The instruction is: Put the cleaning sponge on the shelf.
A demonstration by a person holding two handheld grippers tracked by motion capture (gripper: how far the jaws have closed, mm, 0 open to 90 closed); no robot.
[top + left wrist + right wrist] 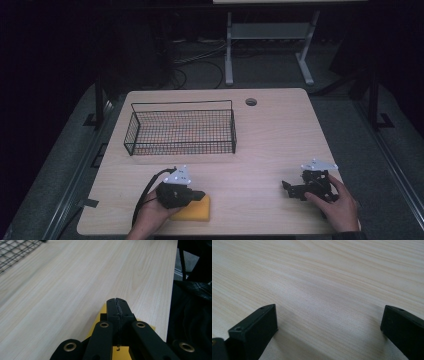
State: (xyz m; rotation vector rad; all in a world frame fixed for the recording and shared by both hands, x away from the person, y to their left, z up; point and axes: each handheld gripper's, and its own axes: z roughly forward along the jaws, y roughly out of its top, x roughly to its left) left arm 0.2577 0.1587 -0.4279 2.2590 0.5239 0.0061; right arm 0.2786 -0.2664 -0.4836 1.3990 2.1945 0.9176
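On the light wooden table [270, 130] stands a black wire basket [181, 131], and it looks empty, though the dim high view makes this not fully sure. The left gripper [117, 306] has its jaws pressed together, directly over a yellow sponge [194, 209] near the front edge. The right gripper [329, 322] holds its jaws wide apart above bare wood, well apart from the sponge.
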